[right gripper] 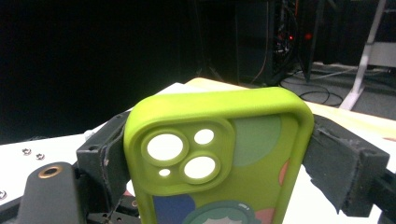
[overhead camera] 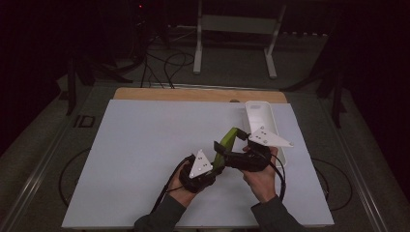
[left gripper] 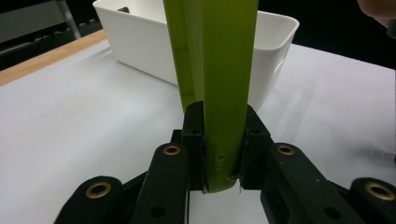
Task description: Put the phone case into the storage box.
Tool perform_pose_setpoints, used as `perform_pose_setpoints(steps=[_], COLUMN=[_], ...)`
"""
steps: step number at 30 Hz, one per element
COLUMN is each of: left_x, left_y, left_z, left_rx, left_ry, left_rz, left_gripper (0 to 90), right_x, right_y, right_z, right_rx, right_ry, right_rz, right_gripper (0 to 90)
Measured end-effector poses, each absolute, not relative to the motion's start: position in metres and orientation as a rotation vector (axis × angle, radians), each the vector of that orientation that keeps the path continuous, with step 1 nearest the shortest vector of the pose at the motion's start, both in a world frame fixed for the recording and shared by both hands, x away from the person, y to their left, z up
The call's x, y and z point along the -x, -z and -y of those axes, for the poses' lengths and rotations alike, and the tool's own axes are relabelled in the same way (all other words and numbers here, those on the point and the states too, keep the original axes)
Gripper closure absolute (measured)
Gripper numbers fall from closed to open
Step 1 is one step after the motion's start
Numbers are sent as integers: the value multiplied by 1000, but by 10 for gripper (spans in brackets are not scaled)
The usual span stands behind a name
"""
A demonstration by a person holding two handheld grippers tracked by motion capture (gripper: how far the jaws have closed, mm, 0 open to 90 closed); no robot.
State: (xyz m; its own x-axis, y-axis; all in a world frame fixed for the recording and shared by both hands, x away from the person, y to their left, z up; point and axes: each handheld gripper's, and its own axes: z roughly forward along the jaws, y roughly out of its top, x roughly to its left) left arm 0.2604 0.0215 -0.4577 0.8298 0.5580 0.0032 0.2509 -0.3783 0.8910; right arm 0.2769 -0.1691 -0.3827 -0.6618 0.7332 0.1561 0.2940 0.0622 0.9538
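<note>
A lime-green phone case [overhead camera: 228,140] is held above the white mat between my two grippers. In the left gripper view the case [left gripper: 219,84] stands edge-on, its lower end clamped between the black pads [left gripper: 193,133] of my left gripper [left gripper: 219,140]. In the right gripper view I see its back [right gripper: 261,154] with the camera cut-outs and a cartoon print, and the padded fingers [right gripper: 334,158] of my right gripper [right gripper: 217,156] press on both of its long sides. From above, my left gripper [overhead camera: 215,157] comes in from the lower left and my right gripper [overhead camera: 234,155] from the right.
A white plastic bin [overhead camera: 261,116] stands at the mat's right back, just beyond the case, its rim [left gripper: 140,14] close behind in the left gripper view. The white mat [overhead camera: 145,154] lies on a wooden table. Cables and a stand's legs lie on the floor beyond.
</note>
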Motion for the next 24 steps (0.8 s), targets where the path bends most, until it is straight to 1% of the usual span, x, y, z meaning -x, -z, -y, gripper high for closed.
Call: perform_pose_setpoints(steps=[11,22,24], left_x=[-261,-262,-262], left_y=[457,458,458], left_z=[-22,-21,-20], left_rx=[-1984,-1981,-1982], left_ry=[-361,-368,-368], left_rz=[-593,-598,-598], left_gripper=[779,775,753], right_x=[-276,-278,-278], right_y=[381,382,382], right_z=[168,173,174], right_rx=[-965,-1008,-1013], right_ry=[-1578,-1602,-1607], right_rz=[-1968,-1975,-1979], right_gripper=[151,164,165])
